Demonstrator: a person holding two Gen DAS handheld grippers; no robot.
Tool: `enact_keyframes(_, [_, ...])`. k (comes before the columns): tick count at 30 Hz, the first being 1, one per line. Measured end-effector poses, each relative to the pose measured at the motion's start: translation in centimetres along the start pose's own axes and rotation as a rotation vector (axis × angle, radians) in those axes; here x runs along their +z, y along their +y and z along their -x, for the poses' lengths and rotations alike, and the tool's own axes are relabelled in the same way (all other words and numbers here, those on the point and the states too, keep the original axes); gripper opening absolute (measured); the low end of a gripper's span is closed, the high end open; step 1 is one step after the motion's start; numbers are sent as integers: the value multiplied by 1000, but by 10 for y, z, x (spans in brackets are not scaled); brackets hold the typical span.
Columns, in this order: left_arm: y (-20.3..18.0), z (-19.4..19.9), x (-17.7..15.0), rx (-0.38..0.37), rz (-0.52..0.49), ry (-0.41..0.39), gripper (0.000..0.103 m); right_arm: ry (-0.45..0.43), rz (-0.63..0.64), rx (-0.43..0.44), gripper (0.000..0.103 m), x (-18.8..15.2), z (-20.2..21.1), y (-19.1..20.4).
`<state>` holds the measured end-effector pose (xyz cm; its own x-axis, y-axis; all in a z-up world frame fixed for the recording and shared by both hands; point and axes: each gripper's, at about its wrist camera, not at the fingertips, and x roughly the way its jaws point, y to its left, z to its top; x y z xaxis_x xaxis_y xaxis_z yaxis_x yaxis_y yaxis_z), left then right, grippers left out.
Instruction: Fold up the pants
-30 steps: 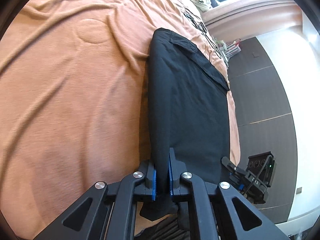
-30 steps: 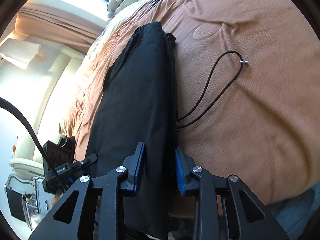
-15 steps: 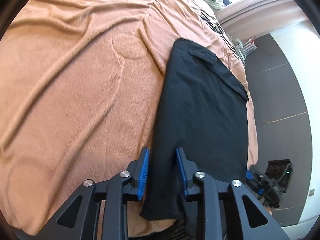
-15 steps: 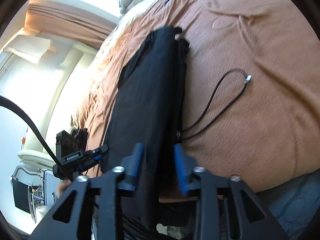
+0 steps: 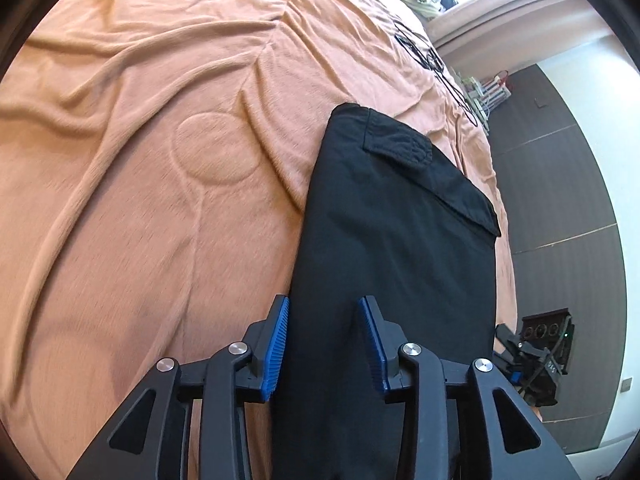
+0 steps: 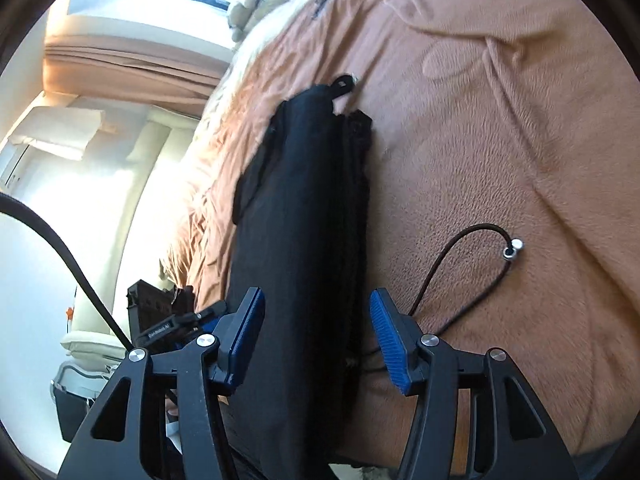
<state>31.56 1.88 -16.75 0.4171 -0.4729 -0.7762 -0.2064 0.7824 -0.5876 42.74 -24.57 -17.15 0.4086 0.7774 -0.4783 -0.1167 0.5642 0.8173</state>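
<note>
Black pants [image 5: 392, 240] lie between both just-opened tongs, unpinched.

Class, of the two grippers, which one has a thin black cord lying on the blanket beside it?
The right gripper: a looped black cord lies beside it; none lies by the left gripper.

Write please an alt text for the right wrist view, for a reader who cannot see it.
Folded black pants lie lengthwise on an orange blanket, and the right claw stands open with the near end of the pants between its blue pads, which have just been opening. A thin black cord loops on the blanket beside the pants, and the left claw shows at lower left.
</note>
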Motion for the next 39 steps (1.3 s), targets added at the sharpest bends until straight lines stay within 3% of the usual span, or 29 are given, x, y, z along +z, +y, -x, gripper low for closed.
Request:
enact_keyframes(9, [-4, -22, 28, -23, -6, 25, 39, 71, -58, 28, 53, 23, -25, -7])
enact_keyframes(22, [6, -36, 46, -106, 9, 34, 40, 113, -25, 44, 53, 34, -57, 2])
enact_keyframes(26, [10, -32, 40, -135, 16, 41, 39, 105, -5, 35, 43, 29, -53, 1])
enact_keyframes(33, [4, -31, 26, -127, -26, 60, 39, 109, 28, 36, 42, 19, -51, 5])
enact_keyframes(35, [3, -29, 26, -130, -20, 52, 29, 107, 18, 41, 42, 21, -54, 5])
enact_keyframes(39, [-7, -21, 24, -135, -40, 34, 24, 73, 55, 50, 22, 21, -50, 14])
